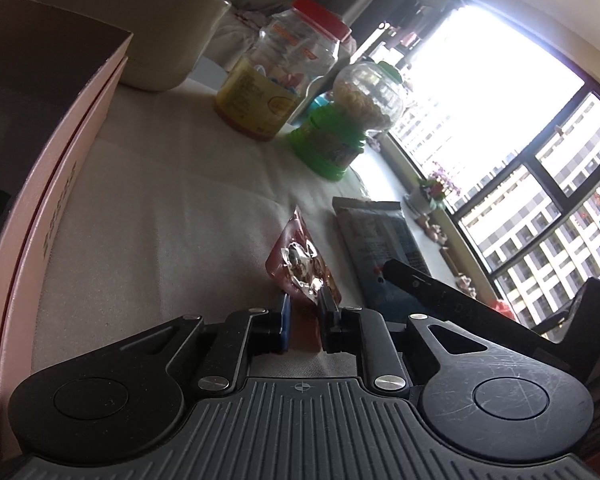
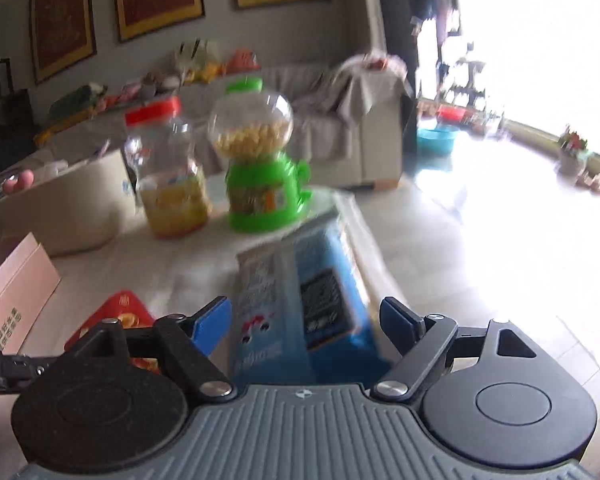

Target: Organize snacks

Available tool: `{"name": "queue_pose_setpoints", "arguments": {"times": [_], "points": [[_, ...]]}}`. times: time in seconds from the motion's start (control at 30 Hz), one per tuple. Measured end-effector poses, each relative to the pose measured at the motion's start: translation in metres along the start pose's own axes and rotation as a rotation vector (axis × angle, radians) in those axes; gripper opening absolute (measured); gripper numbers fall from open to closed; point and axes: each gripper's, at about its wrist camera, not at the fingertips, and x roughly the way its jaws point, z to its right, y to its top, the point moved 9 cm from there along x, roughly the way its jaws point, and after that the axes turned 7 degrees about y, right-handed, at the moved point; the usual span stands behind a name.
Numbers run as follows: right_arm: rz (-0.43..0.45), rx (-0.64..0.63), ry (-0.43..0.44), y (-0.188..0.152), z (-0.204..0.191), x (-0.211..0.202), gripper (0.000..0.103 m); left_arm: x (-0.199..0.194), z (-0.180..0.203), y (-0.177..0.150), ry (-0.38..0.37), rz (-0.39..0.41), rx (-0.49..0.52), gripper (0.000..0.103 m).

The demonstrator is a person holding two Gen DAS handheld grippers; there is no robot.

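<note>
In the left wrist view my left gripper (image 1: pixel 304 306) is shut on the near edge of a red snack packet (image 1: pixel 296 256) with a crinkled foil window, just above the white tablecloth (image 1: pixel 172 208). To its right a blue snack bag (image 1: pixel 374 236) lies flat. In the right wrist view that blue bag (image 2: pixel 300 292) lies between the blue pads (image 2: pixel 210 322) of my right gripper (image 2: pixel 304 316), which stands open with the pads clear of the bag's sides. A red packet (image 2: pixel 116 314) shows at lower left, partly hidden by the finger linkage.
A pink cardboard box (image 1: pixel 60 184) runs along the left, with a cream tub (image 1: pixel 160 40) behind it. A clear jar with a red lid (image 2: pixel 168 176) and a green candy dispenser (image 2: pixel 260 172) stand at the back. The table edge (image 2: pixel 376 256) drops off right of the blue bag.
</note>
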Motion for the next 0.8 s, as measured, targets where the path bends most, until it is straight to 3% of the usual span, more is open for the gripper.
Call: {"name": "queue_pose_setpoints", "arguments": {"times": [0.03,0.07,0.2,0.27,0.5,0.63,0.73,0.8], "points": [[0.001,0.006,0.004,0.0,0.0,0.001,0.065,0.0,0.0,0.0,-0.003,0.0,-0.002,0.017],[-0.003,0.012,0.008,-0.001,0.002,0.001,0.052,0.001,0.0,0.0,-0.009,-0.002,-0.006,0.017],[-0.014,0.027,0.051,-0.003,-0.004,0.0,0.043,0.016,0.005,0.001,-0.023,-0.017,-0.002,0.022],[-0.038,0.029,0.091,-0.006,-0.011,0.001,0.043,0.022,0.007,0.006,0.019,0.012,0.031,0.023],[-0.064,0.061,0.147,-0.014,-0.017,-0.004,0.043,0.033,0.016,0.024,0.016,0.063,-0.022,0.028],[-0.047,0.043,0.14,-0.013,-0.017,-0.009,0.044,0.022,0.018,0.016,0.032,0.073,0.018,0.028],[-0.008,-0.006,0.067,-0.009,-0.018,-0.019,0.05,0.008,0.009,0.004,0.048,0.037,0.006,0.028],[0.045,-0.075,0.036,-0.002,-0.025,-0.03,0.069,-0.005,0.005,-0.009,0.027,-0.007,0.006,0.028]]}}
